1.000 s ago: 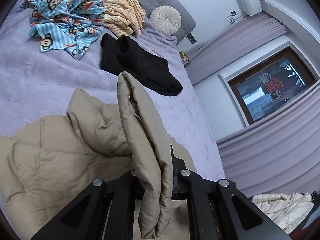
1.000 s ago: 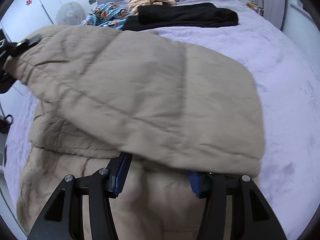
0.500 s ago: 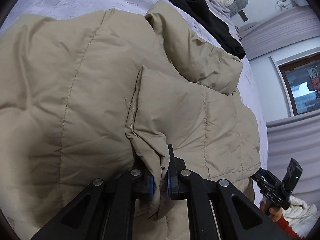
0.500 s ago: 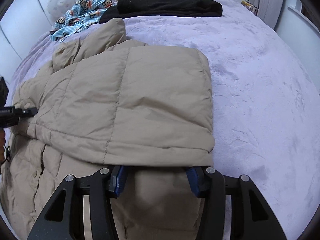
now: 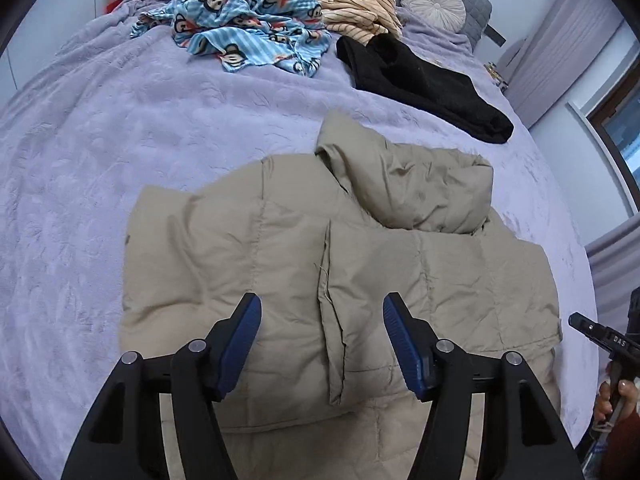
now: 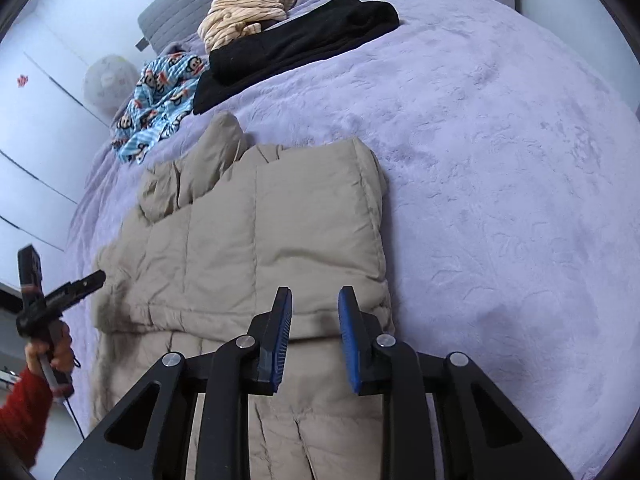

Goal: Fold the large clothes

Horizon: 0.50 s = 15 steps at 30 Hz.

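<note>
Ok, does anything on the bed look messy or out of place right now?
Yes. At the head of the bed, the blue monkey-print garment and the striped cream garment lie crumpled and unfolded. On the beige puffer jacket, the hood sits bunched, and a loose thread sticks out along the folded edge.

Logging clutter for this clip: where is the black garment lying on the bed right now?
The black garment lies on the lavender bedspread beyond the beige puffer jacket, beside the cream striped garment, right of the blue monkey-print fabric in the left wrist view.
</note>
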Each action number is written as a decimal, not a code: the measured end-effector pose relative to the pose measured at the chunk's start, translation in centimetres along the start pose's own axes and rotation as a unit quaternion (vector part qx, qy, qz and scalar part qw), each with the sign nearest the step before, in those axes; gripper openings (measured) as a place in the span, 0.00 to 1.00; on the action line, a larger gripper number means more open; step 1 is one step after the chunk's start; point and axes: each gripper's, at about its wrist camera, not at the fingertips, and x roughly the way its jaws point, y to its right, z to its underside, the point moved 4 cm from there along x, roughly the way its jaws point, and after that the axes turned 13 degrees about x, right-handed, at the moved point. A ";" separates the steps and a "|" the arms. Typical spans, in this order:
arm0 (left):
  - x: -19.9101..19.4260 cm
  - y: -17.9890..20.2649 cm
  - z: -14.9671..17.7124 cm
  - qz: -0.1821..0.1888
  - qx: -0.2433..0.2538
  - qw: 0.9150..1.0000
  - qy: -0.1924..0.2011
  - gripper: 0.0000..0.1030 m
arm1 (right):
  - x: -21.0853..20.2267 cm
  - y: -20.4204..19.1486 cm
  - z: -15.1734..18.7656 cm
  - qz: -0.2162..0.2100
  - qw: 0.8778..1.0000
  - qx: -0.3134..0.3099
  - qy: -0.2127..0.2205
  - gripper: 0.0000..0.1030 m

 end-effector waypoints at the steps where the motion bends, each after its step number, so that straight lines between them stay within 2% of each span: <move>1: -0.2 -0.3 -0.2 0.005 -0.002 1.000 0.005 0.62 | 0.6 -0.3 -0.5 -0.003 1.000 -0.001 -0.003 0.25; 4: 0.7 0.6 -1.4 0.010 0.018 1.000 0.003 0.62 | 2.4 -1.4 -1.3 -0.012 1.000 -0.008 -0.017 0.25; 7: 3.4 2.9 -2.0 0.010 0.048 0.999 -0.002 0.62 | 4.2 -3.0 -1.7 -0.026 0.999 -0.020 -0.032 0.25; 9: 5.6 3.9 -1.4 -0.014 0.078 0.997 -0.018 0.62 | 5.4 -4.2 -1.8 -0.036 0.998 -0.032 -0.045 0.25; 11: 8.4 4.3 0.2 -0.038 0.102 0.993 -0.053 0.62 | 6.7 -4.7 -1.7 -0.035 0.997 -0.044 -0.060 0.25; 15: 9.8 4.6 2.0 -0.051 0.125 0.990 -0.042 0.62 | 9.1 -2.2 -2.2 -0.019 0.998 -0.025 -0.060 0.21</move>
